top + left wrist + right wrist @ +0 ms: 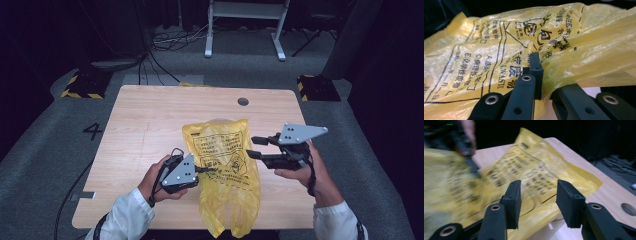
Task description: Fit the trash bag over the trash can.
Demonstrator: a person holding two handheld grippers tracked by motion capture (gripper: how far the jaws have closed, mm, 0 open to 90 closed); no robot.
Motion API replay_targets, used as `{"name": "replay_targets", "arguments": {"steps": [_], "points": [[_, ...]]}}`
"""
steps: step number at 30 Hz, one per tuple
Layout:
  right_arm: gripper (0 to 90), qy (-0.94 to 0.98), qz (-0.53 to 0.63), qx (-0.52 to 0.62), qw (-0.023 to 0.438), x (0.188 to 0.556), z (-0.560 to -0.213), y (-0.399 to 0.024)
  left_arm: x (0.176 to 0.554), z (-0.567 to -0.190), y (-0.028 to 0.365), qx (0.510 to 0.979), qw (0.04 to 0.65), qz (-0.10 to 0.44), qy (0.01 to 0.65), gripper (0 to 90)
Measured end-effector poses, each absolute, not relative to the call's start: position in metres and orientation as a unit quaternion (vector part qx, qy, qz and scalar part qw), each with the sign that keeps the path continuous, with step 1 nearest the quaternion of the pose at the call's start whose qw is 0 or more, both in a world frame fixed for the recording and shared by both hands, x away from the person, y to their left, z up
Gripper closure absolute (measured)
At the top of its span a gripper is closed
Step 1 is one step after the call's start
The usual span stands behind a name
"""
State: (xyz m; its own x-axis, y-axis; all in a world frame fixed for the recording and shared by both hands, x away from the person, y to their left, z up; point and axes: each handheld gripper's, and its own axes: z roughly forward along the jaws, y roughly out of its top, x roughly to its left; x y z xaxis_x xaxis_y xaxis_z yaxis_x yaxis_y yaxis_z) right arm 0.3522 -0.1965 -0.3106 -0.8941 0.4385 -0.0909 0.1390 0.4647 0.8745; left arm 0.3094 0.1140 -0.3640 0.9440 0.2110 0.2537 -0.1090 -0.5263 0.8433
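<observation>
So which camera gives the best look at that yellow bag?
The high view: it shows the whole yellow bag lying on the table. The left gripper view gives a close-up of its print, bunched in shut jaws. The right gripper view shows part of it, partly blurred.

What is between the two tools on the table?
The yellow bag lies between the left tool and the right tool, seen in the high view.

wood table (145, 115), yellow bag (225, 170) on it
</observation>
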Motion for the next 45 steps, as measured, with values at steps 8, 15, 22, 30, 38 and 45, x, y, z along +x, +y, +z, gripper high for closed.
{"name": "replay_targets", "arguments": {"steps": [8, 15, 22, 30, 38, 45], "points": [[59.3, 0.860, 0.449, 0.182, 0.158, 0.391, -0.321, -0.161, 0.315, -0.364, 0.118, 0.859, 0.487, 0.153, 0.034, 89.4], [74.1, 0.915, 0.345, 0.176, 0.110, 0.408, -0.345, -0.134, 0.318, -0.363, 0.127, 0.841, 0.513, 0.161, 0.055, 88.7], [77.1, 0.946, 0.272, 0.171, 0.052, 0.413, -0.365, -0.119, 0.323, -0.358, 0.133, 0.817, 0.538, 0.190, 0.084, 71.4], [53.4, 0.948, 0.255, 0.181, 0.056, 0.415, -0.366, -0.118, 0.334, -0.359, 0.128, 0.822, 0.524, 0.204, 0.091, 87.4], [37.4, 0.898, 0.385, 0.188, 0.103, 0.401, -0.348, -0.154, 0.346, -0.363, 0.128, 0.824, 0.510, 0.203, 0.139, 89.6], [32.1, 0.859, 0.455, 0.175, 0.154, 0.377, -0.339, -0.190, 0.356, -0.366, 0.128, 0.819, 0.505, 0.202, 0.182, 89.6]]}}
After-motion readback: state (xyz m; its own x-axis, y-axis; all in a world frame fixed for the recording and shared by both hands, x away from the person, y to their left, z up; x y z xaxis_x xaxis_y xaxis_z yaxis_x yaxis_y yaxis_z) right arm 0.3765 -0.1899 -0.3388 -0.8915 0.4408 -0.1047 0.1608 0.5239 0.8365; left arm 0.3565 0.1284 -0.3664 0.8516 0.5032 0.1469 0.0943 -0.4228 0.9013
